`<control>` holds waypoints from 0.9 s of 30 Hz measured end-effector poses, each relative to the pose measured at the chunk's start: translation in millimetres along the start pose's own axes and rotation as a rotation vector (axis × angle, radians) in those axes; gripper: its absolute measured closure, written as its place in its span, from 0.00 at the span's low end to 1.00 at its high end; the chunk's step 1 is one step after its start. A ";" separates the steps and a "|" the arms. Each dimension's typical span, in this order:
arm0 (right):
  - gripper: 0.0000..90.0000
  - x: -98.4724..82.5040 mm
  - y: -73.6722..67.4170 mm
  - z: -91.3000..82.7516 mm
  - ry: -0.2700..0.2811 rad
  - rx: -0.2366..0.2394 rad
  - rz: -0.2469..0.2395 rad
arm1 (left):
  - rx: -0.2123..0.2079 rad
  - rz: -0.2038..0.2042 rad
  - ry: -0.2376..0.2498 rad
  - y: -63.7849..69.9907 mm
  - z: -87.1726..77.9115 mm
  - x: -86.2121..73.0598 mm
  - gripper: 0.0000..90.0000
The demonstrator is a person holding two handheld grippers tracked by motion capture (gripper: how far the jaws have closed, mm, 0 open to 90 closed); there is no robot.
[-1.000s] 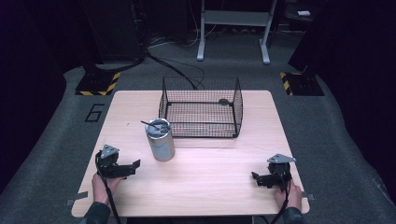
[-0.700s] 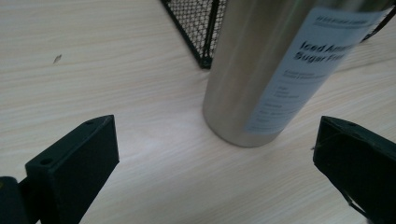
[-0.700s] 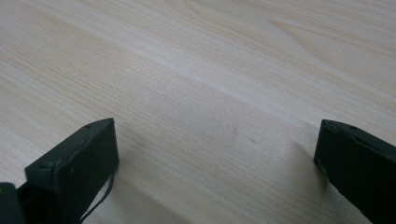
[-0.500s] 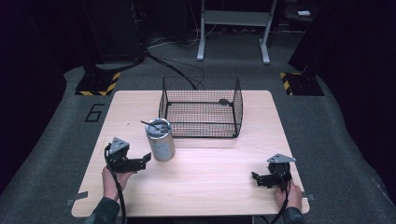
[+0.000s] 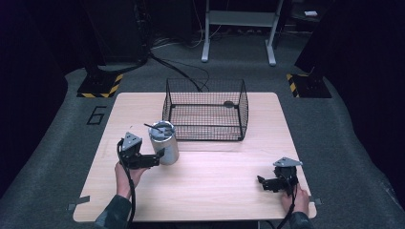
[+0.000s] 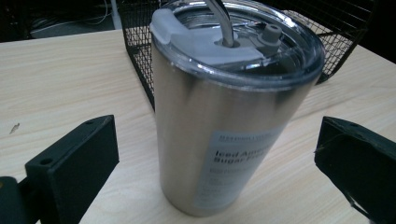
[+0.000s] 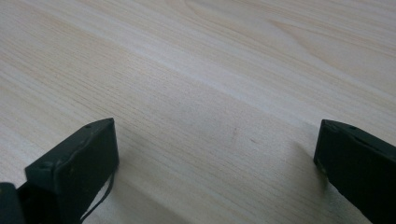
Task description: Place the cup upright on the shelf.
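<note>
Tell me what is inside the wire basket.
The wire basket holds one small dark object near its far right corner, too small to identify. The steel tumbler hides part of its front left corner.

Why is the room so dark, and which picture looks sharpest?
High view: light falls on the table alone, the surroundings near black. Left gripper view: the steel tumbler is close and fairly sharp, with soft glare on its side. Right gripper view: the wood grain looks slightly soft, shadow beneath the fingers.
</note>
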State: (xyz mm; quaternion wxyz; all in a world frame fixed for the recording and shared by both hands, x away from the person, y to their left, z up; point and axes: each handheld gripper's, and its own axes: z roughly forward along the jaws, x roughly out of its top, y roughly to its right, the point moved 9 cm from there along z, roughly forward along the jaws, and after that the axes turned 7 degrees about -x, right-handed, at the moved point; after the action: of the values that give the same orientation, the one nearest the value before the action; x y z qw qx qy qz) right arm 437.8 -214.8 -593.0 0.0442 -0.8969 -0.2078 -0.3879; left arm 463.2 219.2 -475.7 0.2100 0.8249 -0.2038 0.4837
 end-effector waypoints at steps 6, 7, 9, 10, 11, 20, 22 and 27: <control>0.00 0.1 0.1 0.1 0.001 0.000 -0.001 | 0.007 0.002 0.013 2.6 10.6 6.7 0.00; 0.00 0.0 0.0 0.0 0.000 0.000 -0.001 | 0.005 0.002 0.018 3.3 12.0 7.7 0.00; 0.00 0.0 0.0 0.0 0.000 0.000 0.000 | 0.002 0.006 0.022 4.0 14.9 9.8 0.00; 0.00 0.0 0.1 0.0 0.001 0.000 -0.001 | -0.001 0.006 0.022 4.7 16.1 10.9 0.00; 0.00 0.0 0.1 0.0 0.000 0.000 -0.001 | 0.001 0.009 0.029 4.9 17.9 12.2 0.00; 0.00 0.0 0.0 0.0 0.000 0.000 -0.001 | 0.001 -0.007 0.050 3.9 33.8 14.5 0.00; 0.00 0.1 0.1 0.1 0.001 0.000 0.000 | 0.004 -0.008 0.056 4.6 35.6 14.8 0.00; 0.00 0.0 0.0 0.0 0.000 0.000 0.000 | 0.040 0.008 0.080 4.2 43.5 18.4 0.00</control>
State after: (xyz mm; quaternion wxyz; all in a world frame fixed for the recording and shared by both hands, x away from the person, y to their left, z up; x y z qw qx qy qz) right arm 437.9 -214.8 -593.0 0.0442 -0.8968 -0.2080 -0.3881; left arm 500.2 189.6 -478.1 0.1996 0.8080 -0.1888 0.5212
